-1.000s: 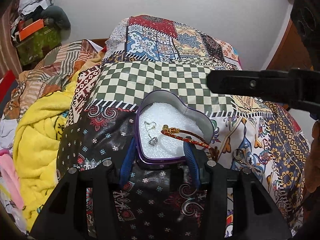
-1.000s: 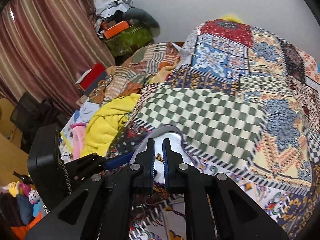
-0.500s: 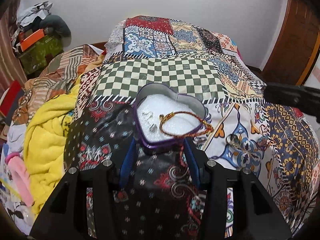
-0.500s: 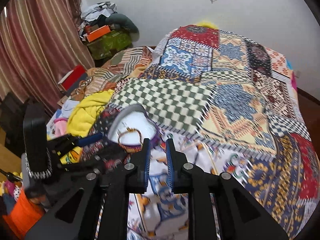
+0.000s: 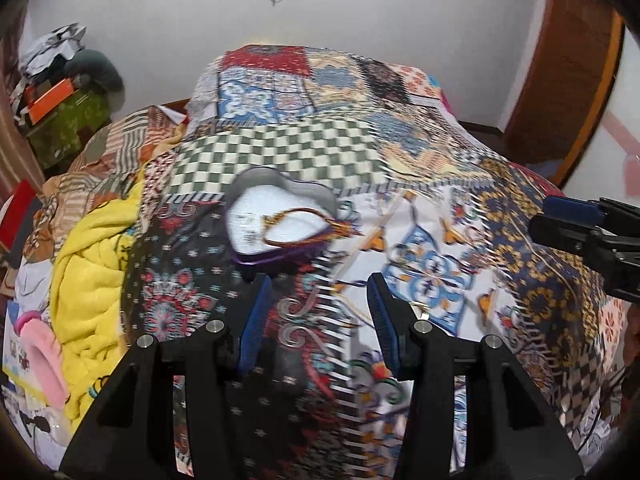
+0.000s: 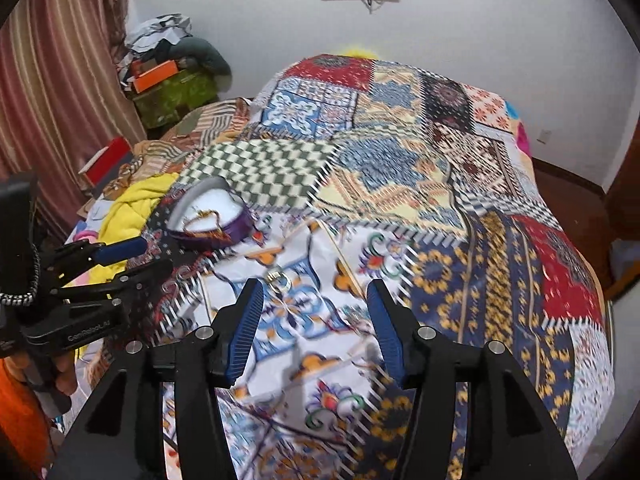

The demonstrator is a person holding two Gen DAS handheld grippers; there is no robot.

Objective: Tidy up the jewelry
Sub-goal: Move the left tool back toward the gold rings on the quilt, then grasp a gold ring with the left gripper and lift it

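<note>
A purple heart-shaped tin (image 5: pixel 256 256) with white lining sits on the patchwork bedspread (image 5: pixel 440 208); it also shows in the right wrist view (image 6: pixel 236 232). A red and gold bracelet (image 5: pixel 298 226) lies in it, its tassel end over the rim. A small silver earring in the tin is blurred. My left gripper (image 5: pixel 318 316) is open and empty, just in front of the tin. My right gripper (image 6: pixel 314 312) is open and empty above the bedspread, right of the tin. A silver ring (image 6: pixel 279 278) lies on the bedspread ahead of its left finger.
A yellow towel (image 5: pixel 92 272) and heaped clothes lie left of the bedspread. Boxes and bags (image 6: pixel 168 80) are stacked by the striped curtain (image 6: pixel 52 80). A wooden door frame (image 5: pixel 568 80) stands at the right. A white wall is behind the bed.
My right gripper has opened and drawn away to the right of the tin. The bracelet now lies in the tin. My left gripper has pulled back from the tin, still open.
</note>
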